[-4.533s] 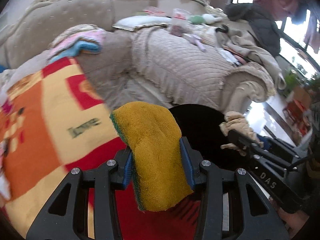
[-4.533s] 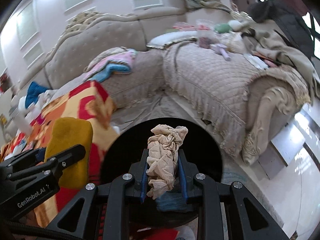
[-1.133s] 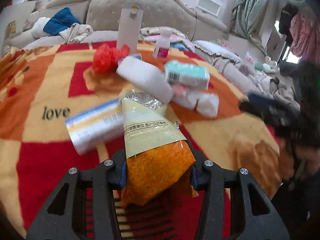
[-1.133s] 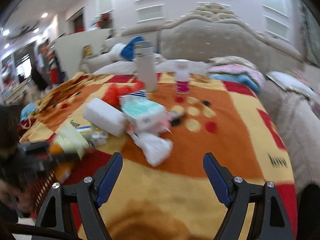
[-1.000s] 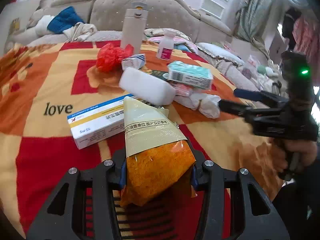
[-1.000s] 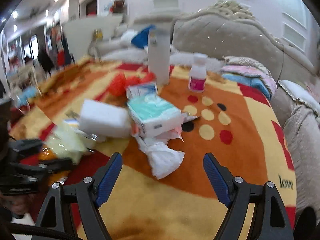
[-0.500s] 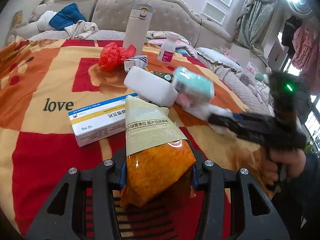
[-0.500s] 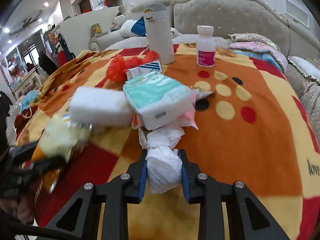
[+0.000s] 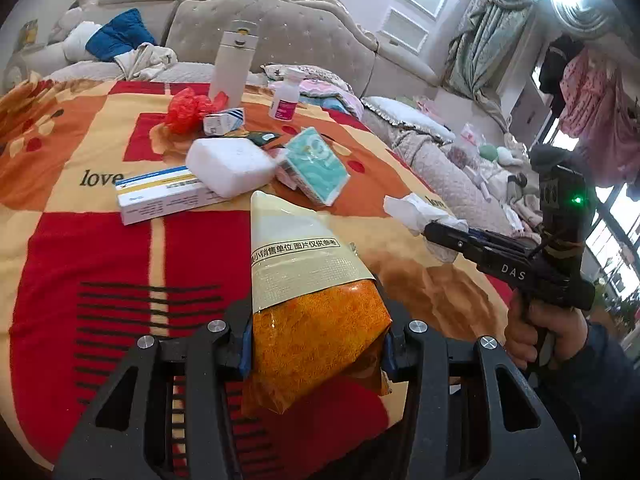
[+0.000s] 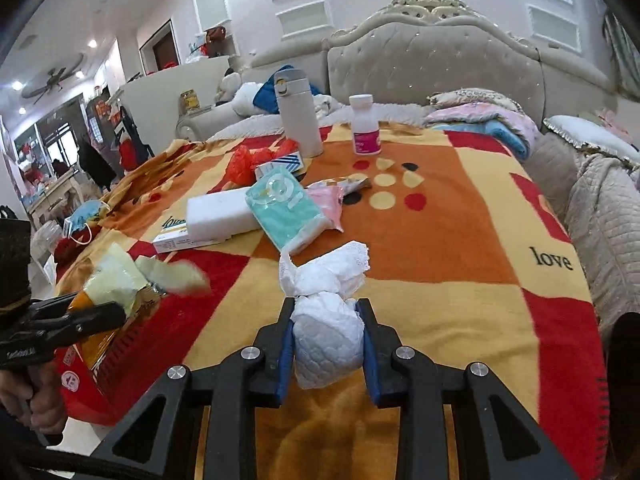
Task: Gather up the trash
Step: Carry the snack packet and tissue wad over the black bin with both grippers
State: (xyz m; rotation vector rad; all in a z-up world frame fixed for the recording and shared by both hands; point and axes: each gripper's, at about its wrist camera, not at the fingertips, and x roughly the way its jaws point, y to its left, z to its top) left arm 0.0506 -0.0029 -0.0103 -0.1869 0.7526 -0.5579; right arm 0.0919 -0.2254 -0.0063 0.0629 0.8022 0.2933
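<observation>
**Currently held: two pieces of trash, both lifted clear of the blanket**

Item 1. Our left gripper (image 9: 316, 344) is clenched on a crinkly orange-and-cream plastic snack packet (image 9: 308, 292), gripped at its orange lower half with the cream printed end pointing forward. It sits above the red-and-orange patterned fleece blanket (image 9: 80, 264), near the front edge.

Item 2. Our right gripper (image 10: 326, 344) is clamped around a crumpled white paper tissue wad (image 10: 326, 320); the loose frilled end flares out beyond the blue pads (image 10: 285, 352). In the left view the same wad juts from the fingers off to the right of the packet.

Remaining on the blanket, clustered mid-table:
- white rectangular foam block (image 9: 230, 166)
- teal-and-white soft tissue pack (image 10: 286, 212)
- long blue-and-white cardboard medicine box (image 9: 164, 196), partly under the block
- crumpled red plastic bag (image 9: 188, 110)
- small blue-striped carton (image 9: 223, 121)
- tall white insulated flask (image 10: 299, 114) and white bottle with pink label (image 10: 365, 126), both upright at the far side

Handling note. We judge the step to be carrying both catches to a bin, which neither view shows. To do it well we would keep both grips firm, since the slick packet could slide and the tissue could tear at its loose end, move both hands together, and release only once each piece hangs over the receptacle.
</observation>
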